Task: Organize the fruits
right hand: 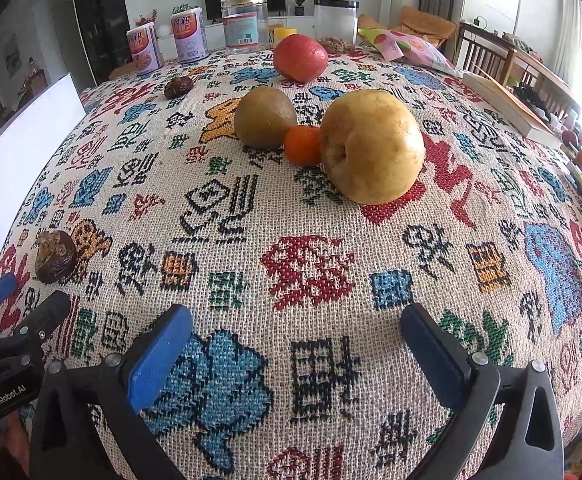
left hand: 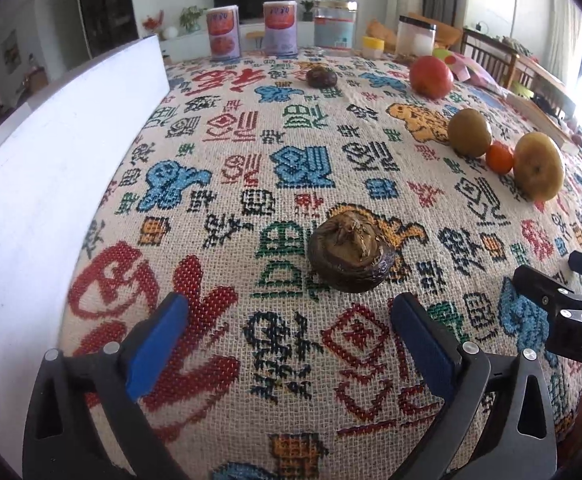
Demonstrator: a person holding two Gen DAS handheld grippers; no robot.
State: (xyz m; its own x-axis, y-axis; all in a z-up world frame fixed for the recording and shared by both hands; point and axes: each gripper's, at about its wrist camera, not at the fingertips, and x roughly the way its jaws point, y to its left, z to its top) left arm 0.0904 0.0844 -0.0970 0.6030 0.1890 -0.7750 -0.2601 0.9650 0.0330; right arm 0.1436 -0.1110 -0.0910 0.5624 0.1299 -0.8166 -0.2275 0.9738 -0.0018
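Observation:
My left gripper (left hand: 289,318) is open and empty, just short of a dark wrinkled fruit (left hand: 351,250) on the patterned cloth; that fruit also shows at the left of the right wrist view (right hand: 55,256). My right gripper (right hand: 297,330) is open and empty, some way short of a yellow pear (right hand: 372,146), a small orange (right hand: 302,145) and a brown-green fruit (right hand: 264,117) that sit close together. A red apple (right hand: 300,57) lies behind them. A second dark fruit (right hand: 178,87) lies far left. The same fruits show at the right of the left wrist view: pear (left hand: 539,166), apple (left hand: 431,71).
A white board (left hand: 51,184) stands along the table's left edge. Two purple cans (right hand: 167,42), clear jars (right hand: 245,24), a snack bag (right hand: 407,48) and a book (right hand: 507,104) stand along the far and right edges. Chairs stand beyond.

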